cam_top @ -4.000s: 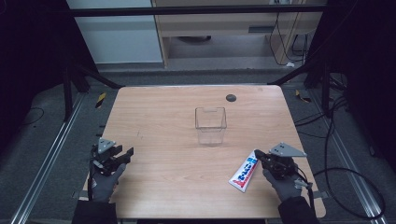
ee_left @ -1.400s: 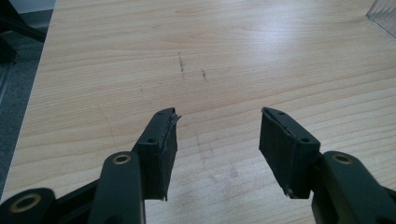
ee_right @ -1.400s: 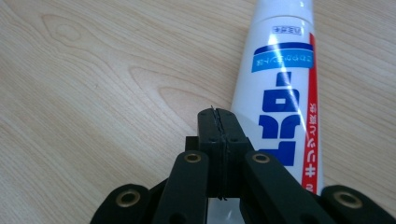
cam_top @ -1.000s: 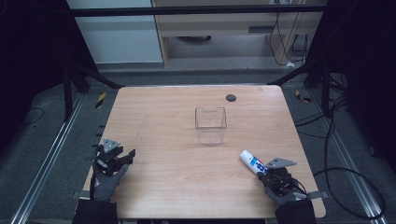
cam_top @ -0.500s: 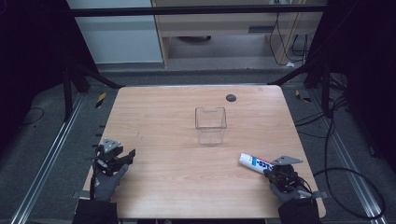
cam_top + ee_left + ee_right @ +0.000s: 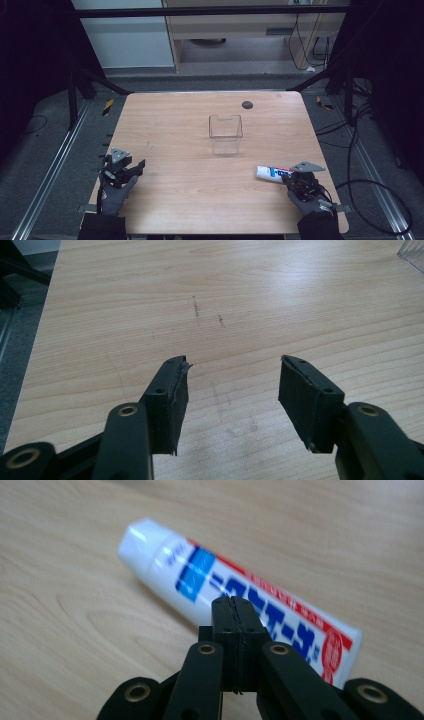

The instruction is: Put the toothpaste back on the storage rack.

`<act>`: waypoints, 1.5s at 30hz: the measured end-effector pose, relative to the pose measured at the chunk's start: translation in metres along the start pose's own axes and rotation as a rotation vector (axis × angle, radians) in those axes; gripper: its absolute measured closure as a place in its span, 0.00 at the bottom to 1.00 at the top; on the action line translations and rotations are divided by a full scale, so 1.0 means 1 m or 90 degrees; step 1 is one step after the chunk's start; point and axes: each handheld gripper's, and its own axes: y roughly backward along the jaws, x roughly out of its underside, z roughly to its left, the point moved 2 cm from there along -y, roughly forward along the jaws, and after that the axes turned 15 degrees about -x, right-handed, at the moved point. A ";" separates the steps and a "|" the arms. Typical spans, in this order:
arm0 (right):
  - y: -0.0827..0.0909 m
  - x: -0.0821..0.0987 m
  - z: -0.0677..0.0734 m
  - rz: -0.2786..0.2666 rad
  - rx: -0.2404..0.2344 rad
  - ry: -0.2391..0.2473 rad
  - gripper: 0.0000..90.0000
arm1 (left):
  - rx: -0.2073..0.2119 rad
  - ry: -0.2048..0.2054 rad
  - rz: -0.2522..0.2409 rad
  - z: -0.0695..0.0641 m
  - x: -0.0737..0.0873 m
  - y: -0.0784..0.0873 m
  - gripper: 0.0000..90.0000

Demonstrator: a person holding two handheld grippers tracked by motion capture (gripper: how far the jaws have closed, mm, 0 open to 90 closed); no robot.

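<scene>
Toothpaste tube (image 6: 240, 590), near-right on table (image 6: 200, 200): likely light, soft, slick; best gripped mid-body. R gripper (image 6: 234, 605) closed, empty, over it; L gripper (image 6: 232, 385) wide open, empty.

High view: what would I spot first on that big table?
Probably the white toothpaste tube with blue and red print, lying flat near the table's right front edge. The right tongs are shut just above it, pads pressed together with nothing between them. A clear plastic box stands upright mid-table, and the left tongs wait open over bare wood.
</scene>
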 end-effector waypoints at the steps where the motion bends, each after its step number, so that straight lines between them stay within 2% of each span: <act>1: -0.001 -0.005 0.001 -0.010 -0.003 0.001 1.00 | 0.000 0.000 0.000 0.000 0.000 0.000 0.49; 5: -0.008 -0.019 0.003 -0.030 -0.011 0.007 1.00 | 0.001 -0.001 -0.002 0.000 0.000 0.001 0.49; 6: -0.015 -0.024 0.005 -0.030 -0.022 -0.001 1.00 | 0.002 -0.002 -0.001 0.000 0.000 0.000 0.49; 9: -0.023 -0.028 0.006 -0.027 -0.029 0.000 1.00 | 0.002 -0.004 0.000 -0.001 0.000 0.000 0.49; 13: -0.036 -0.044 0.007 -0.037 -0.027 0.003 1.00 | 0.000 -0.006 -0.005 -0.002 -0.001 0.001 0.49; 16: -0.042 -0.048 0.005 -0.031 -0.024 0.004 1.00 | -0.001 -0.005 -0.007 -0.002 -0.001 0.001 0.49; 17: -0.049 -0.049 0.003 -0.017 -0.025 0.001 1.00 | -0.001 -0.005 -0.007 -0.001 -0.001 0.001 0.49; 20: -0.055 -0.049 0.003 0.001 -0.027 -0.001 1.00 | -0.001 -0.005 -0.004 -0.001 -0.001 0.000 0.49; 25: -0.054 -0.048 0.003 0.004 -0.034 -0.001 1.00 | -0.001 -0.007 -0.003 -0.001 -0.001 0.000 0.49; 30: -0.055 -0.046 0.009 0.023 -0.047 0.002 1.00 | -0.001 -0.007 -0.003 -0.001 -0.001 0.001 0.49; 32: -0.054 -0.044 0.012 0.034 -0.047 0.014 1.00 | -0.001 -0.006 -0.004 -0.001 -0.001 0.001 0.49; 36: -0.047 -0.038 0.020 0.050 -0.059 0.020 1.00 | 0.000 -0.005 -0.004 0.000 -0.001 0.002 0.49; 45: -0.039 -0.029 0.025 0.057 -0.064 0.025 0.99 | 0.000 -0.004 -0.006 0.000 -0.001 0.003 0.49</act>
